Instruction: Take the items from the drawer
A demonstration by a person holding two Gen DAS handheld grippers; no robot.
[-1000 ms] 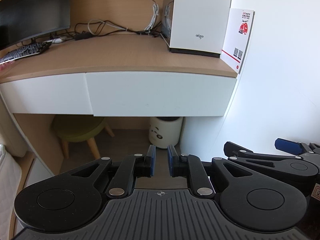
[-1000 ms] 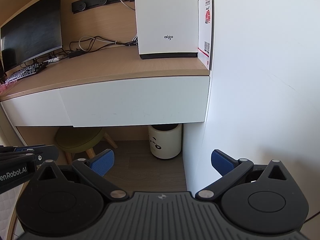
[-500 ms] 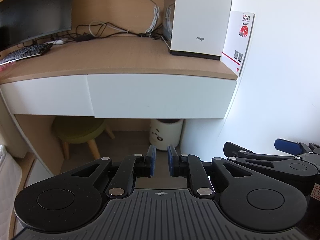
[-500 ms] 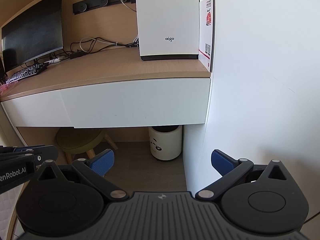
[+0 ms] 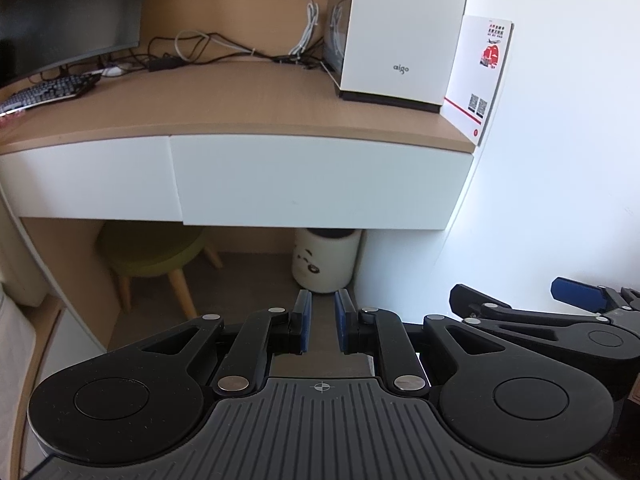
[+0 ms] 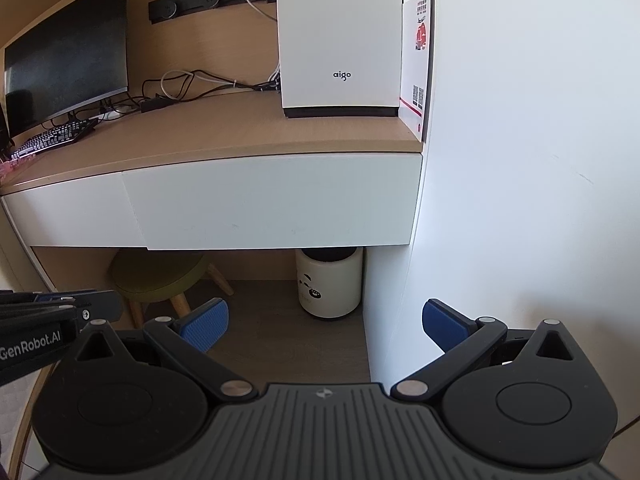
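Note:
Two white drawer fronts sit shut under the wooden desk top: a wide right drawer [image 5: 320,184] [image 6: 272,200] and a narrower left drawer [image 5: 84,176] [image 6: 68,216]. No handle shows, and their contents are hidden. My left gripper [image 5: 320,308] hovers well in front of and below the right drawer, shut, with only a thin gap between its blue pads and nothing held. My right gripper [image 6: 324,316] is beside it near the white wall, open wide and empty.
On the desk stand a white computer case [image 5: 404,32], a red-and-white card [image 5: 480,80], a monitor [image 5: 68,12], a keyboard [image 5: 48,92] and cables. Under it are a green stool [image 5: 156,252] and a white bin [image 5: 326,260]. A white wall [image 6: 520,160] bounds the right side.

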